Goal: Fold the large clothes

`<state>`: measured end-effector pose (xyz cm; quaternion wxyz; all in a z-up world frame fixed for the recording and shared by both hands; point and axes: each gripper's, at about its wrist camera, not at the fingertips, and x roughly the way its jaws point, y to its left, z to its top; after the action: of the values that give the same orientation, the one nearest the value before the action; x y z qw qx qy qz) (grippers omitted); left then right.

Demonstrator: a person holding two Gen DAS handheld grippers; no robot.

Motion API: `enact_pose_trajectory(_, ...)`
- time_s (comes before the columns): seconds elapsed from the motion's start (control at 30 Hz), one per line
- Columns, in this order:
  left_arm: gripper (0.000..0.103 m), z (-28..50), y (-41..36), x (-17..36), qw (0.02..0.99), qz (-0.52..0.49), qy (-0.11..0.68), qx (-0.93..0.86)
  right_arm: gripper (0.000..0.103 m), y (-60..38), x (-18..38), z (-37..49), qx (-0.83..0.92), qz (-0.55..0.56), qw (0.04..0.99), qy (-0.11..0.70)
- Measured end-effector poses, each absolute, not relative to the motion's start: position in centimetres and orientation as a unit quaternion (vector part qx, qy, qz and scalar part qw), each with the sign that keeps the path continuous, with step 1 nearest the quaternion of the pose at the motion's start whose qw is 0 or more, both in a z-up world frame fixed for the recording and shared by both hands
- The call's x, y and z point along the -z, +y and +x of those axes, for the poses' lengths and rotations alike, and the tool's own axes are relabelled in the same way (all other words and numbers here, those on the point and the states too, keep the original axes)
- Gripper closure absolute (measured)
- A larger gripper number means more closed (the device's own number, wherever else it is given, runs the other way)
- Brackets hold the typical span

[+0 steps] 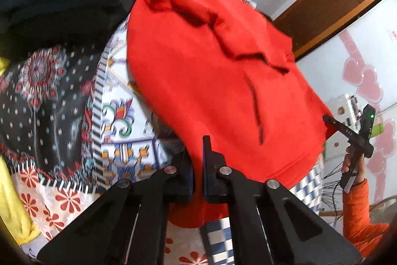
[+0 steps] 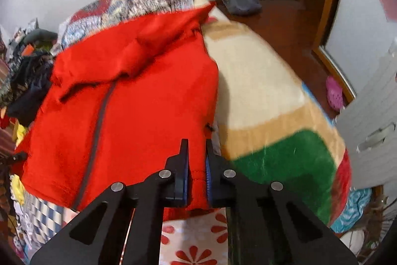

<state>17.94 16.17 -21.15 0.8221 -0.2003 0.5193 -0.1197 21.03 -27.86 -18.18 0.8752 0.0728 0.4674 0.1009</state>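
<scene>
We could not make out much of the bright red hooded zip jacket [image 2: 139, 101]: motion blur softened it, and its lower hem ran out of sight behind our grippers. It lay spread on the bed, hood crumpled at the far end, a grey zipper [image 2: 99, 126] running down its front. Our left gripper [image 1: 198, 165] was clenched on one hem corner, red cloth pinched between its blue pads; our right gripper [image 2: 197, 170] was clenched on the other corner likewise. Beneath lay a patterned patchwork bedsheet [image 1: 119, 121], beside it a cream, tan and green fleece blanket [image 2: 268, 101]. A dark heap of other clothes [image 2: 27, 81] crowded the jacket's left side.
</scene>
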Motion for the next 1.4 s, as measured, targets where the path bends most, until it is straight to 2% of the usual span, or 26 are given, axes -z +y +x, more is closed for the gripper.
enact_pose_trajectory(0.23,0.100,21.3,16.8,16.2,0.847,-0.194,0.476,0.133,0.094,-27.8,14.1,24.5,-0.128,0.094,0.892,0.423)
enact_pose_trajectory(0.53,0.100,28.9,17.8,9.9,0.886,-0.186,0.406,0.126,0.095,-25.5,9.7,31.4,-0.135,0.038,0.920,0.367)
enact_pose_trajectory(0.73,0.100,36.8,19.1,11.0,0.887,-0.178,0.419,0.075,0.095,-23.7,8.4,38.3,-0.121,0.011,0.926,0.357)
enact_pose_trajectory(0.93,0.099,43.2,21.2,14.8,0.867,-0.197,0.457,0.018,0.095,-22.3,10.4,45.0,-0.085,0.006,0.923,0.376)
enact_pose_trajectory(1.03,0.088,45.1,21.6,16.8,0.852,-0.200,0.485,0.003,0.093,-22.2,11.5,46.9,-0.041,0.013,0.924,0.379)
enact_pose_trajectory(1.1,0.059,45.1,21.7,16.9,0.856,-0.180,0.485,-0.027,0.092,-22.4,11.5,46.9,-0.028,0.032,0.926,0.375)
enact_pose_trajectory(1.13,0.053,44.9,21.7,16.7,0.864,-0.167,0.473,-0.046,0.090,-22.4,11.4,47.0,-0.028,0.039,0.926,0.373)
enact_pose_trajectory(1.17,0.049,44.5,21.8,16.4,0.873,-0.159,0.459,-0.055,0.083,-22.5,11.4,46.7,-0.031,0.044,0.926,0.374)
enact_pose_trajectory(1.27,0.049,44.0,21.8,16.1,0.875,-0.169,0.452,-0.042,0.061,-22.2,11.0,45.5,-0.050,0.036,0.926,0.371)
enact_pose_trajectory(1.33,0.049,43.7,21.6,16.1,0.872,-0.169,0.457,-0.038,0.060,-21.4,10.8,44.6,-0.067,0.013,0.928,0.366)
enact_pose_trajectory(1.4,0.049,43.3,20.9,16.1,0.872,-0.157,0.463,-0.032,0.055,-20.3,10.9,43.4,-0.087,-0.011,0.924,0.372)
